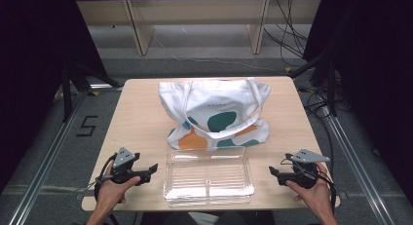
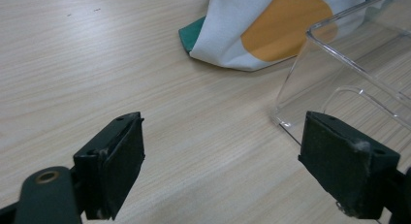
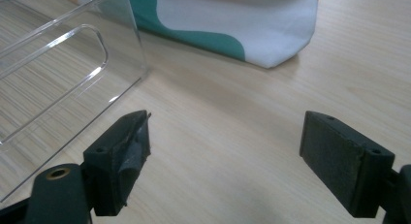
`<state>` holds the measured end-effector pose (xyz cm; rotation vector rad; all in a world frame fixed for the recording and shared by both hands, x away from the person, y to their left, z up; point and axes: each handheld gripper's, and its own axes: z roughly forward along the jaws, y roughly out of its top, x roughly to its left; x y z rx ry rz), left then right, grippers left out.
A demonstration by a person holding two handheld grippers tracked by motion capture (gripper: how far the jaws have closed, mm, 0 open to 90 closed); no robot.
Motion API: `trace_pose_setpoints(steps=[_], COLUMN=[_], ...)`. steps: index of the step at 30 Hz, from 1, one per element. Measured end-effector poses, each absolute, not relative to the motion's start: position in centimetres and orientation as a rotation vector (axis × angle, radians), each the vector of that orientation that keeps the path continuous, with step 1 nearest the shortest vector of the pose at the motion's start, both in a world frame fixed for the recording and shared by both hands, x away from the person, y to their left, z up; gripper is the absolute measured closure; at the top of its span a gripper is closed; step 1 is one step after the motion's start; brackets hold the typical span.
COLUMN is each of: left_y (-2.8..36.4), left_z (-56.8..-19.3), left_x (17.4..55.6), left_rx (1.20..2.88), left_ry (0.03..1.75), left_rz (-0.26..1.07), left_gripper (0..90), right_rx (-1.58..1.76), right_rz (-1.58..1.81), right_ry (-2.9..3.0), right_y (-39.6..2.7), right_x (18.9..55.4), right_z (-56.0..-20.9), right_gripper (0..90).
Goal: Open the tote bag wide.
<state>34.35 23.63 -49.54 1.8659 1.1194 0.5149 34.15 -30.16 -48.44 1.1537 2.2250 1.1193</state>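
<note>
- The clear plastic tray point(image 1: 208, 178) sits low in the middle of the high view, on the table point(image 1: 141, 122), right between the two claws.
- Left claw point(image 1: 152, 169) is at lower left, just beside the tray's left end, jaws wide apart, nothing in them.
- Right claw point(image 1: 273, 172) at lower right, same deal: gaping and empty, near the tray's right end.
- The tote bag point(image 1: 216, 113) lies just above the tray, mid-frame.
</note>
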Motion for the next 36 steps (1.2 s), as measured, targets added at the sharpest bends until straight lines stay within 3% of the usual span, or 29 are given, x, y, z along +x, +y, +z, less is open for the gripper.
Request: trace_pose_setpoints(steps=[21, 26, 36], left_y=[23.3, 23.2, 23.2], left_z=[-49.3, -49.2, -48.8], left_x=[34.3, 34.3, 34.2], left_rx=[1.864, 1.889, 1.879], left_ry=[1.111, 1.091, 1.091], left_rz=[0.492, 0.511, 0.507], left_gripper=[17.1, 17.9, 17.9], right_rx=[1.1, 1.011, 0.93], right_rz=[1.064, 1.03, 1.057], right_ry=[2.163, 2.141, 2.092], right_y=[-30.1, -28.9, -26.8], right_x=[34.5, 35.7, 38.5], right_z=[-47.6, -44.8, -39.3], right_gripper=[23.3, 30.5, 35.2])
